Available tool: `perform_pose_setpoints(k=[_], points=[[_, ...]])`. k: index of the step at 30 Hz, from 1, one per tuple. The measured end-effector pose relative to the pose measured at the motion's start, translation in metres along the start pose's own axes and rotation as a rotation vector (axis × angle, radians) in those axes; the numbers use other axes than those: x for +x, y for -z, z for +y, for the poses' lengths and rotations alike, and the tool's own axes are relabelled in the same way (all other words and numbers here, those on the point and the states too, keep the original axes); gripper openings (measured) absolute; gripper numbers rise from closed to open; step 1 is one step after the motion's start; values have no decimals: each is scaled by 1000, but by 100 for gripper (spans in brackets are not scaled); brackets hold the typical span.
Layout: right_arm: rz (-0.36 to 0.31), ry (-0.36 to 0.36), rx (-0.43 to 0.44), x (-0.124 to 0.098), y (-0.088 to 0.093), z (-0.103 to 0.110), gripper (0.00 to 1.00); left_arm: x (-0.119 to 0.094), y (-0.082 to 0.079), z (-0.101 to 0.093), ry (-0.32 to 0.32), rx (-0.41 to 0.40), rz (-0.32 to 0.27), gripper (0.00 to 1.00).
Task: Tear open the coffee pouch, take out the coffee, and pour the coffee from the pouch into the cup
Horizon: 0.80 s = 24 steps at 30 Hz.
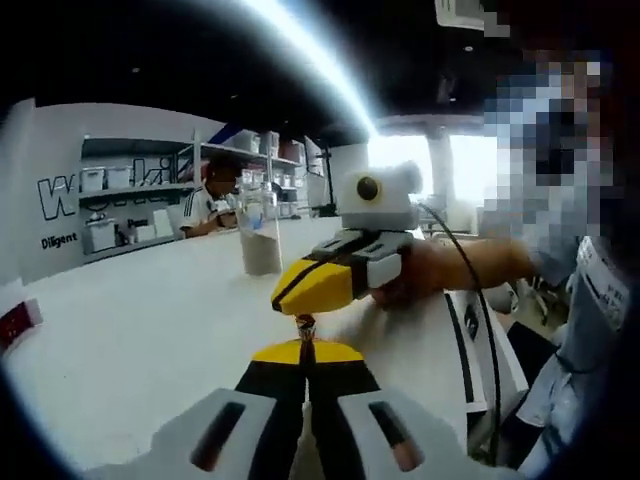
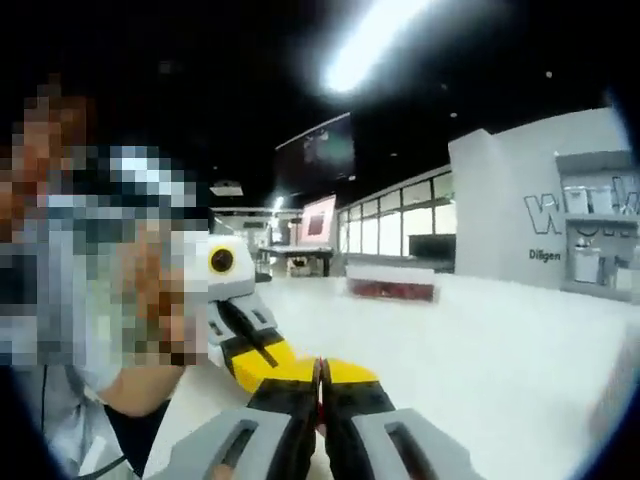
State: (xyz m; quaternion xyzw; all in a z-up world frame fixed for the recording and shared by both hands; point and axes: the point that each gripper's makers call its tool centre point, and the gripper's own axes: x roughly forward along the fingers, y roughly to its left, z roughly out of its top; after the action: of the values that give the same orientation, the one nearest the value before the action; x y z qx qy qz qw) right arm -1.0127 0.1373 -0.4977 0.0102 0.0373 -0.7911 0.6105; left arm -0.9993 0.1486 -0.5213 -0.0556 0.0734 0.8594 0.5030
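On the white table, a pale, tall plastic cup is seen standing near its far edge, well behind both grippers. Nearer than the cup, the left gripper is seen with its yellow-tipped jaws pressed together on the lower end of a small brown-and-red coffee pouch. Just above, the upper end of the pouch is gripped by the right gripper, its jaws likewise closed. In the right gripper view, a thin red edge of the pouch is seen between the closed jaws of the right gripper, with the left gripper meeting it from the left.
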Motion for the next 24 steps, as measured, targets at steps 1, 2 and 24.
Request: perform_pose_setpoints(k=[1, 2, 24], points=[[-2, 9, -4, 0, 0, -2, 1, 0, 0, 0, -3, 2, 0, 2], [-2, 10, -2, 0, 0, -3, 1, 0, 0, 0, -9, 8, 2, 2], [25, 142, -62, -6, 1, -21, 0, 3, 6, 5, -37, -18, 40, 1]])
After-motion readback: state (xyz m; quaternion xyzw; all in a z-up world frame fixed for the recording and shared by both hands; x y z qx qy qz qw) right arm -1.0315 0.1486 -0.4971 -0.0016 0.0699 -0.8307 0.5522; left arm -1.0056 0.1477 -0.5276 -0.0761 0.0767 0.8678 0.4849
